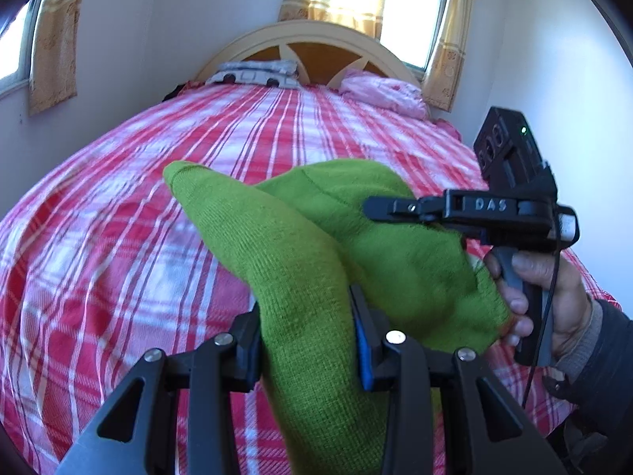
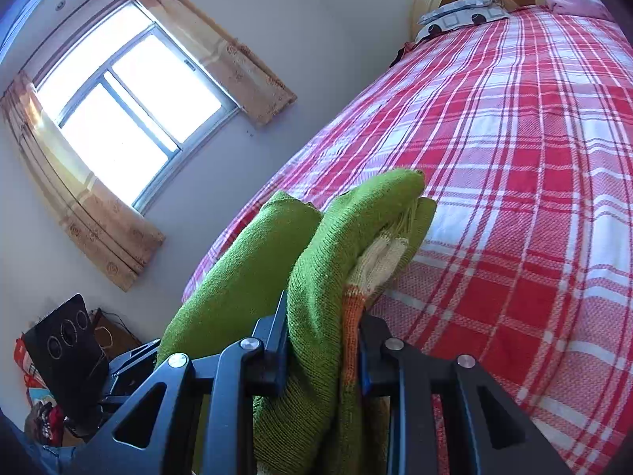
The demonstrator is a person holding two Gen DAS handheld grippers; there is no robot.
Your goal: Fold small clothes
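1. Hanging between the two grippers above the bed, a green knitted garment point(image 1: 300, 261) is bunched and folded over on itself, one rounded end sticking up toward the headboard.
2. In the right wrist view the same garment point(image 2: 316, 277) shows a cream and orange striped part on its inner side, beside the green folds.
3. The left gripper point(image 1: 306, 340) pinches a thick fold of the green knit; the cloth fills the gap between its blue-padded fingers point(image 1: 362, 352).
4. The right gripper point(image 2: 322, 352) likewise pinches the garment, with green cloth and the orange stripe squeezed between its fingers.
5. From the left wrist view the right gripper point(image 1: 389, 208) reaches in from the right side, its tip against the green cloth, and a hand point(image 1: 554, 297) in a dark sleeve grasps its handle.
6. Below the garment lies the bed point(image 1: 118, 237), covered with a red, pink and white checked sheet.
7. At the far end of the bed sit a grey patterned pillow point(image 1: 253, 73) and a pink bundle of bedding point(image 1: 383, 89), against a cream and brown headboard point(image 1: 308, 45).
8. Windows with yellow curtains point(image 1: 451, 31) stand behind the headboard and on the side wall point(image 2: 130, 103).
9. On the floor beside the bed, a black box point(image 2: 67, 348) leans among some colourful clutter.
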